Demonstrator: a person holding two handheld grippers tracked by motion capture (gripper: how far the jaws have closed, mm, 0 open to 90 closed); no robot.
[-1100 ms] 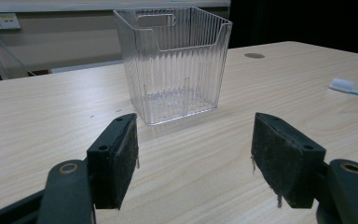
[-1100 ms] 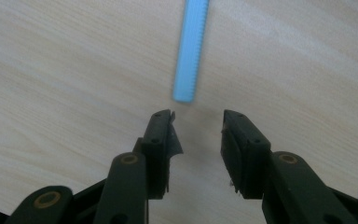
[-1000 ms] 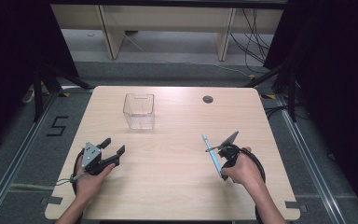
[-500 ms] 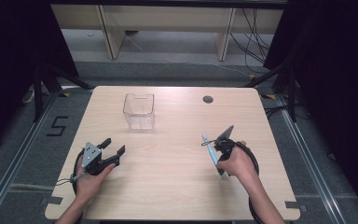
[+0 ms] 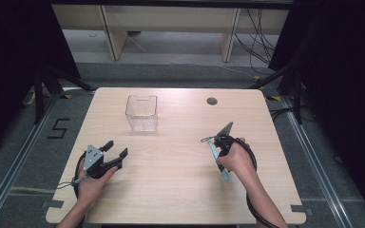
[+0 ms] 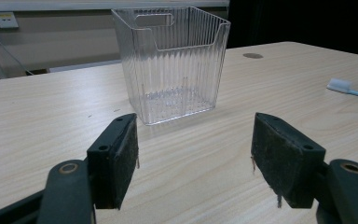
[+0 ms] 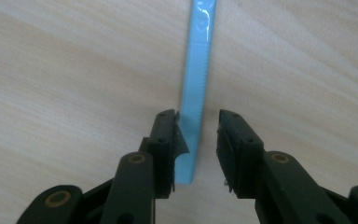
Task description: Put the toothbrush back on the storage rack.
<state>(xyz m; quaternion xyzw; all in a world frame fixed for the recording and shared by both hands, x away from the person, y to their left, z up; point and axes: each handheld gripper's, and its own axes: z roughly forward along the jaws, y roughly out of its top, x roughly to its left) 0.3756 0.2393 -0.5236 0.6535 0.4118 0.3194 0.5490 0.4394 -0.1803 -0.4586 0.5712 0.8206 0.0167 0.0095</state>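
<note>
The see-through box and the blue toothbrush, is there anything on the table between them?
No. In the high view only bare wooden table lies between the clear box and the blue toothbrush. The left gripper view shows the same bare stretch.

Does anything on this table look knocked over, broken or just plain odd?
Nothing stands out. The clear bin stands upright and empty on the wooden table. The blue toothbrush lies flat, with the right gripper astride its handle, jaws just closing in, not yet clamped. The left gripper rests open.
</note>
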